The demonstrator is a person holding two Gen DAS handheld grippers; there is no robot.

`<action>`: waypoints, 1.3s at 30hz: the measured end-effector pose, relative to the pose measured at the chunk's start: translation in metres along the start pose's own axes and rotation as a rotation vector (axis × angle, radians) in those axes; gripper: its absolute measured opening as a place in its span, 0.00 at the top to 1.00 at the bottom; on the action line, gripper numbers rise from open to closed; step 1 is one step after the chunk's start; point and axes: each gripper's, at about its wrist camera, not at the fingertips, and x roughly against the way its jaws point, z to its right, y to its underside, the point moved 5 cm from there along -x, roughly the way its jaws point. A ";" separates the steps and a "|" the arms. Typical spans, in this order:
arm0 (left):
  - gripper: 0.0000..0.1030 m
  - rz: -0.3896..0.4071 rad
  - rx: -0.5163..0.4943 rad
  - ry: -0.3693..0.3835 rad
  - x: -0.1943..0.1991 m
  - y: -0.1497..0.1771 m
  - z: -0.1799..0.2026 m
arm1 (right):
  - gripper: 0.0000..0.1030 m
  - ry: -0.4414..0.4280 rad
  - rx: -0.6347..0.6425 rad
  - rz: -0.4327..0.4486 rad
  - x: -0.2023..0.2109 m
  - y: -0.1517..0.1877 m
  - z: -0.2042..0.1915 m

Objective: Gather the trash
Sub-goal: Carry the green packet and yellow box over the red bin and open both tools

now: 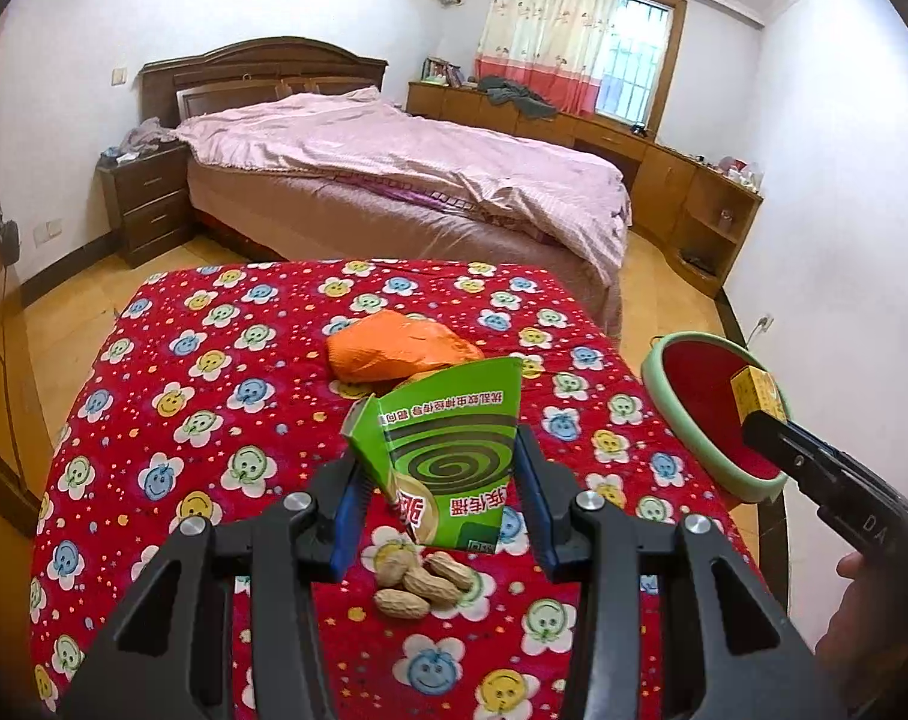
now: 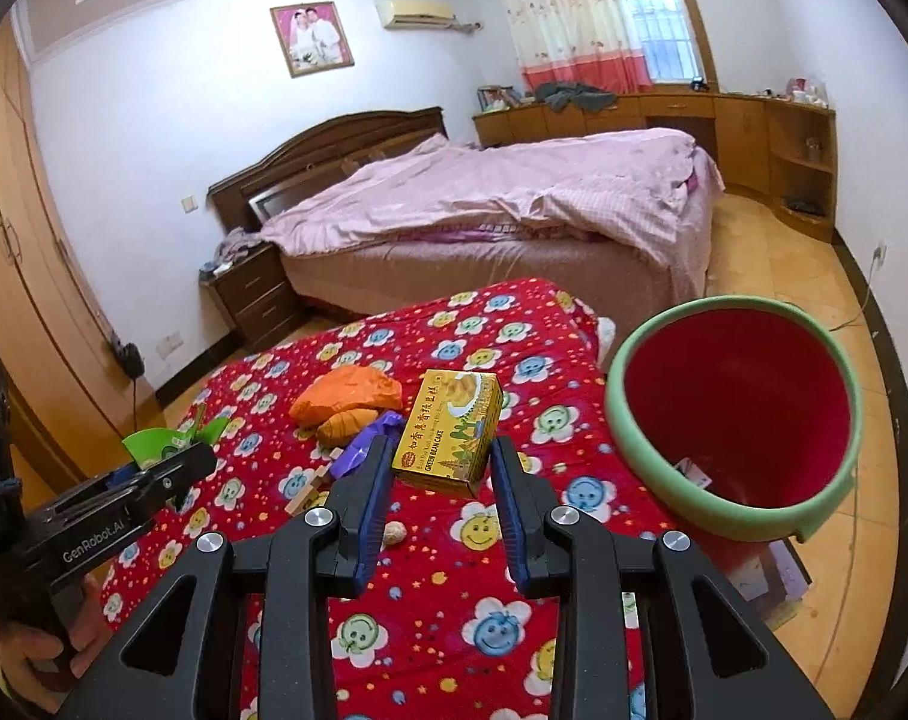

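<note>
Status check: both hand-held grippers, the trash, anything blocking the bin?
Left hand-held gripper shut on green carton. Right hand-held gripper shut on yellow cake box. Bin open, path clear.

yellow box [image 2: 447, 435] reads "green bean cake"; left gripper [image 2: 177, 468] "genrobot.ai".

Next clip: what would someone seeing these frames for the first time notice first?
Probably the two held boxes: the left gripper clamps a green box, and the right gripper clamps a yellow cake box, both above the red flowered cloth. Next, the red bin with its green rim, off the cloth's right edge.
</note>
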 end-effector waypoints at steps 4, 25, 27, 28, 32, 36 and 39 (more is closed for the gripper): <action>0.57 0.009 -0.017 0.008 0.005 0.000 0.012 | 0.68 0.010 -0.006 0.023 0.013 -0.001 0.007; 0.57 -0.029 -0.127 0.087 -0.023 -0.002 0.091 | 0.68 0.114 -0.090 0.061 0.041 -0.006 0.075; 0.57 -0.035 -0.144 0.098 -0.029 -0.003 0.102 | 0.68 0.133 -0.100 0.060 0.040 -0.007 0.084; 0.57 -0.039 -0.152 0.103 -0.033 -0.003 0.107 | 0.68 0.141 -0.105 0.060 0.040 -0.006 0.088; 0.57 -0.059 -0.187 0.127 -0.047 -0.002 0.129 | 0.68 0.171 -0.132 0.059 0.038 -0.006 0.108; 0.57 -0.076 -0.225 0.143 -0.060 0.002 0.149 | 0.68 0.188 -0.160 0.051 0.034 -0.004 0.127; 0.57 -0.094 -0.251 0.156 -0.071 0.005 0.164 | 0.68 0.201 -0.174 0.040 0.030 -0.002 0.140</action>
